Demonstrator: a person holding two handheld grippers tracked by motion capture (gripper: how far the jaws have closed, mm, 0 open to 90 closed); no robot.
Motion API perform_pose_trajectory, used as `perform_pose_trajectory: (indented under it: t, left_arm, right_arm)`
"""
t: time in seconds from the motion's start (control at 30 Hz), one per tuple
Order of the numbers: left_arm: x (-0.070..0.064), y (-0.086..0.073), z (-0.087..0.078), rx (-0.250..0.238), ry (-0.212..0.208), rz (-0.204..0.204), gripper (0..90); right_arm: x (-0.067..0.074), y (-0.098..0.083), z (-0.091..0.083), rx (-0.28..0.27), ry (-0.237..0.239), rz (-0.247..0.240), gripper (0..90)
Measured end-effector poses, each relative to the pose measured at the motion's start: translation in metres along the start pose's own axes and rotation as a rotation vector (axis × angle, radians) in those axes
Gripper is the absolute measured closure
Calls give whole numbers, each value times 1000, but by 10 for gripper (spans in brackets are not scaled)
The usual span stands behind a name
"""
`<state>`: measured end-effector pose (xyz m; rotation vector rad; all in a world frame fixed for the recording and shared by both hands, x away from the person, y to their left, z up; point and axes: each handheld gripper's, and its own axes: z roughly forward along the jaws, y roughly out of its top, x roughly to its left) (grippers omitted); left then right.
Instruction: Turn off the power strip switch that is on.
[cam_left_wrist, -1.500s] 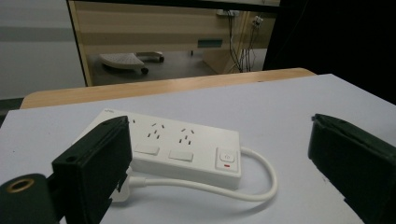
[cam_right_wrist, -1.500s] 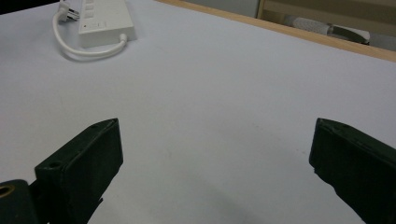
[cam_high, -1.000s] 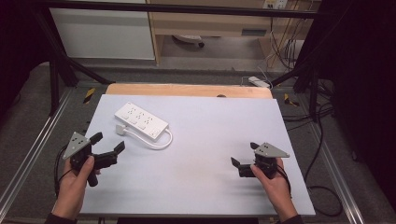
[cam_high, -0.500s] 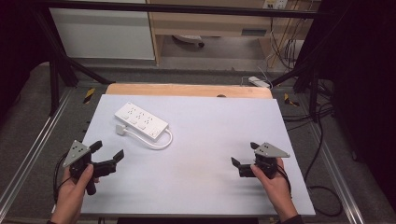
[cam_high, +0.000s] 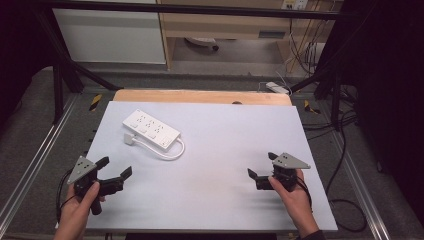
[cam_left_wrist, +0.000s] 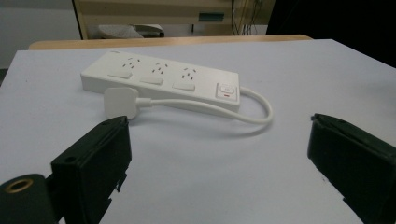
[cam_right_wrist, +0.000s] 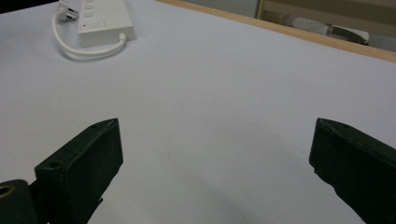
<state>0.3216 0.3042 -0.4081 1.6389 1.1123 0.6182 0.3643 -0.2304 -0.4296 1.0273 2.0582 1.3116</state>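
A white table (cam_high: 215, 200) takes up most of the scene, with a strip of bare wood (cam_high: 200, 96) along its far edge. One white power strip (cam_high: 151, 130) lies on it toward the far left, well apart from both grippers; it has three sockets in a row and one switch at the end where its single cable (cam_high: 170, 151) leaves, loops round and runs back along the near side to one flat white plug (cam_left_wrist: 120, 102), which rests on the table just beside the strip's body. Two grippers wait near the front edge. The left gripper (cam_high: 114, 172) sits at the near left, its jaws spread wide and holding nothing, pointed at the strip. The right gripper (cam_high: 261, 170) sits at the near right, likewise released and empty. The job in hand looks to be a reach for the plug or the strip, and the left gripper is the nearer one. To do it well, it likely should go in low along the table with the jaws kept wide, line them up across the plug's narrow sides, not over the cable, and close only once the plug sits squarely between them, so the strip is not dragged along.
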Motion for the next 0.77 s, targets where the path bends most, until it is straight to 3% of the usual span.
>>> perform_pose_trajectory:
  t: [0.33, 0.57, 0.7, 0.77]
  left_arm:
    - [-6, -5, 3, 28, -23, 12, 61]
    - [-18, -12, 7, 60, -56, 34, 61]
    - [-26, -15, 11, 79, -68, 67, 61]
    - [-27, -14, 12, 80, -69, 80, 60]
  right_arm:
    - [0, 0, 0, 1, 0, 1, 31]
    - [-2, -1, 1, 10, -8, 7, 31]
    - [-3, -3, 4, 36, -29, 15, 32]
    - [-6, -6, 8, 85, -64, 34, 37]
